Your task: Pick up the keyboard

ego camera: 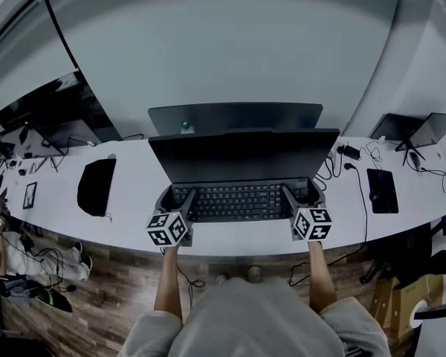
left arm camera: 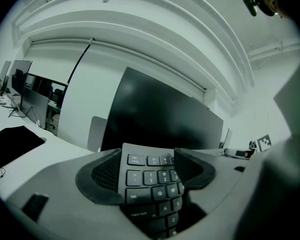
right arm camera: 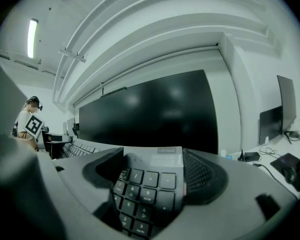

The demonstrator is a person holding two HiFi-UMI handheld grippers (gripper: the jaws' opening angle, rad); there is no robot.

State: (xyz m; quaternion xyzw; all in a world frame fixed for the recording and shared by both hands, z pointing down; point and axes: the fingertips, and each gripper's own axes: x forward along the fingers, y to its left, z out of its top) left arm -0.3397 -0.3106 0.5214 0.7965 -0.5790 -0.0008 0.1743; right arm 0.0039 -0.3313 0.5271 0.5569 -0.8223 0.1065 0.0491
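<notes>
The black keyboard (ego camera: 241, 201) hangs level in front of the dark monitor (ego camera: 241, 155), held at both ends. My left gripper (ego camera: 175, 198) is shut on its left end. In the left gripper view the esc, tab and caps lock keys (left arm camera: 149, 176) sit between the two ribbed pads (left arm camera: 106, 173). My right gripper (ego camera: 302, 196) is shut on the right end. In the right gripper view the number pad end (right arm camera: 151, 183) fills the gap between the pads (right arm camera: 205, 176). The keyboard's underside is hidden.
A long white desk (ego camera: 134, 171) runs left to right below the keyboard. A black pouch (ego camera: 97, 187) lies at the left, with cables (ego camera: 340, 162) and a mouse on a dark pad (ego camera: 381, 190) at the right. A second screen (ego camera: 234, 116) stands behind the monitor, and a laptop (ego camera: 416, 129) sits far right.
</notes>
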